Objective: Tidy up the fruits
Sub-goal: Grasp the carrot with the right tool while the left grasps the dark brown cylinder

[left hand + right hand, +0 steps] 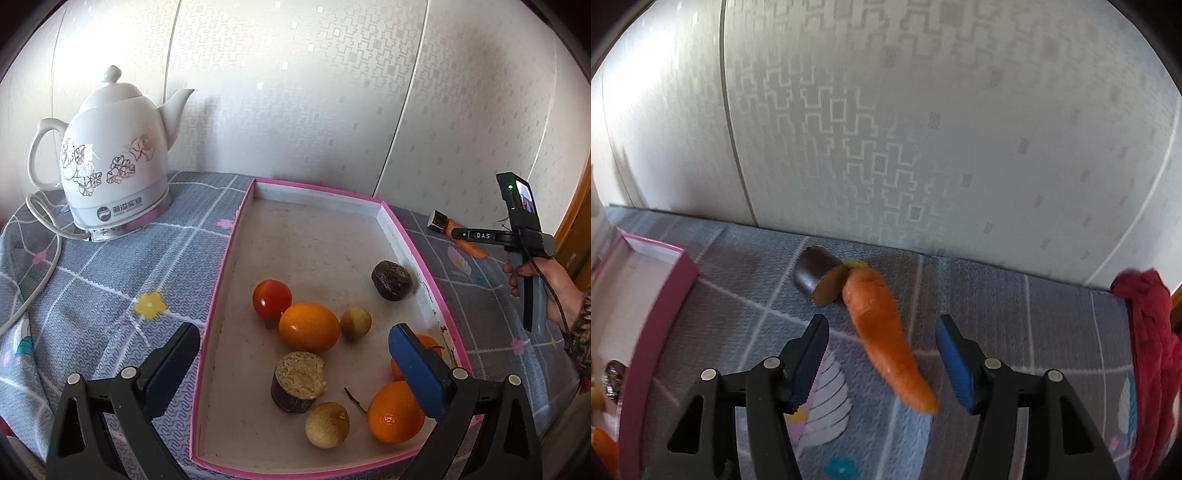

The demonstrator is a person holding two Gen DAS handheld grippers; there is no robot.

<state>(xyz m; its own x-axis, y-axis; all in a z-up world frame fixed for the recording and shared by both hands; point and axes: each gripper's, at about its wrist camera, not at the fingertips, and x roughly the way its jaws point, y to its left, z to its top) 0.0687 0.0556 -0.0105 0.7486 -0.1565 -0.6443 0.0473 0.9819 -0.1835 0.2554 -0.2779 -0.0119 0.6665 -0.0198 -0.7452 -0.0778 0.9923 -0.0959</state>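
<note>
A pink-rimmed tray (406, 236) holds a red tomato (272, 298), oranges (308, 327), two small tan round fruits (355, 322), a dark round fruit (391, 280) and a cut dark-skinned piece (297, 380). My left gripper (293, 363) is open above the tray's near half, empty. A carrot (886, 336) and a dark cut piece (818, 273) lie on the cloth right of the tray. My right gripper (881, 360) is open, its jaws on either side of the carrot, not touching it. It also shows in the left wrist view (517, 236).
A white ceramic kettle (110, 162) with a cord stands at the back left on the grey patterned tablecloth (110, 273). A red cloth (1148, 354) lies at the table's right edge. A wallpapered wall (923, 110) runs close behind the table.
</note>
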